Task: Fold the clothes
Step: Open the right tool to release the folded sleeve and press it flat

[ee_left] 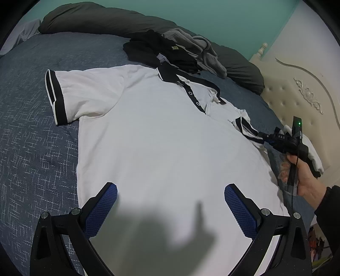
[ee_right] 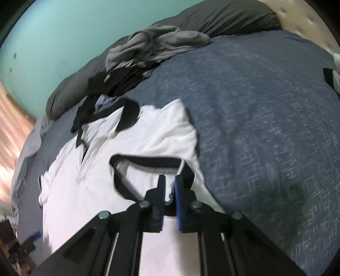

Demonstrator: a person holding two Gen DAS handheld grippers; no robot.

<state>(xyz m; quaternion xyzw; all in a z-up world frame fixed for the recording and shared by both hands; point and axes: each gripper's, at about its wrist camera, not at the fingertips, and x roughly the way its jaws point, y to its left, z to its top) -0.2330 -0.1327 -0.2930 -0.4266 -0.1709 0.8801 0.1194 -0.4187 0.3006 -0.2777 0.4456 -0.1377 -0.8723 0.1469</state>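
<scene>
Bedding is filling most of both views: a blue-grey patterned bedspread [ee_left: 31,138] is covering the bed, and a dark grey duvet [ee_left: 89,19] is bunching along its far edge against a teal wall. Across the bedspread a white polo shirt [ee_left: 159,148] is lying face up (black collar, black placket, black-banded sleeves), its body spreading flat toward the left wrist camera. Beyond the collar, a pile of grey and black clothes [ee_left: 180,48] is sitting in a heap. The left gripper [ee_left: 171,203] is hovering over the lower part of the shirt with its blue pads standing wide apart, nothing between them. The right gripper [ee_right: 169,186], carried in a hand [ee_left: 306,180] at the bed's edge, is pinching the black cuff [ee_right: 148,162] of the shirt's sleeve, pads pressing together on the fabric.
</scene>
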